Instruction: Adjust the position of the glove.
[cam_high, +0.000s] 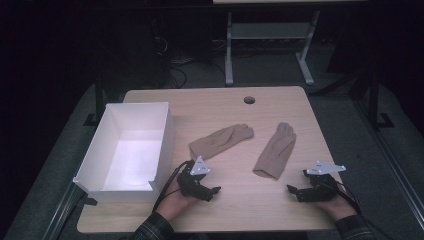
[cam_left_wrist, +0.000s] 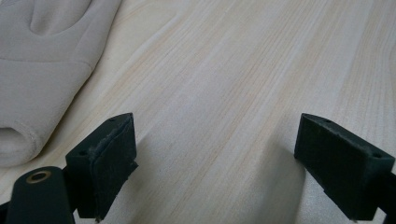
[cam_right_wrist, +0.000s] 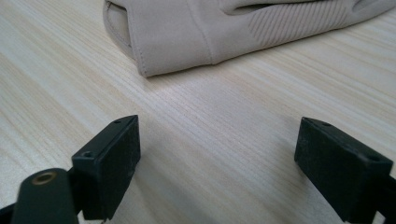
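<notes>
Two soft beige fabric gloves lie flat mid-worktop, the left glove (cam_high: 221, 140) beside the white open box (cam_high: 95, 162), the right glove (cam_high: 275, 150) well apart. Both look light and limp; pinch each at its cuff. The left gripper (cam_high: 214, 191) and right gripper (cam_high: 291, 190) rest with jaws wide, empty.

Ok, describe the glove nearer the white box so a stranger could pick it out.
Start at the white box on the table's left. Just right of it lies a tan glove, cuff towards the left claw. Unlike the other glove, its fingers point away to the right, not straight away.
</notes>
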